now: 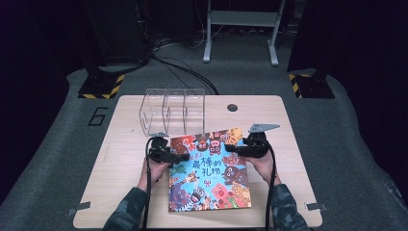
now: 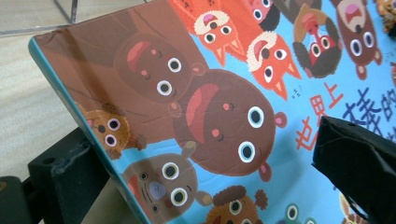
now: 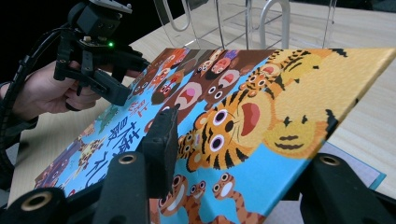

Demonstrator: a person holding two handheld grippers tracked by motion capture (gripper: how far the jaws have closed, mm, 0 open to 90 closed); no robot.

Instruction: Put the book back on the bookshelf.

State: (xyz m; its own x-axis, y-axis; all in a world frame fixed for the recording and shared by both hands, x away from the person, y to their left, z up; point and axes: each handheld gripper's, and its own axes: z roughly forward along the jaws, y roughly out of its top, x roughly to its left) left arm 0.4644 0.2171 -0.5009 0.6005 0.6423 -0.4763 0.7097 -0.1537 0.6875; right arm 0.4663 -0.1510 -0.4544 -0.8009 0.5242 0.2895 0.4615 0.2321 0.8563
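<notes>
From the high view, the picture book (image 1: 210, 171) lies just before the clear rack (image 1: 173, 111), far end raised. The left gripper view has the left gripper (image 2: 205, 172) clamping the book's edge. The right gripper view has the right gripper (image 3: 243, 158) clamping the lifted cover.

Book (image 1: 209, 171) before rack (image 1: 173, 115), on table (image 1: 115, 159)

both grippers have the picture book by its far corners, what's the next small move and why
Probably keep raising the far edge toward upright, then swing it to the clear rack. The left gripper and right gripper each clamp a far corner of the book, whose far end is lifted while its near edge seems to rest on the table; the rack's slots stand just behind it.
</notes>
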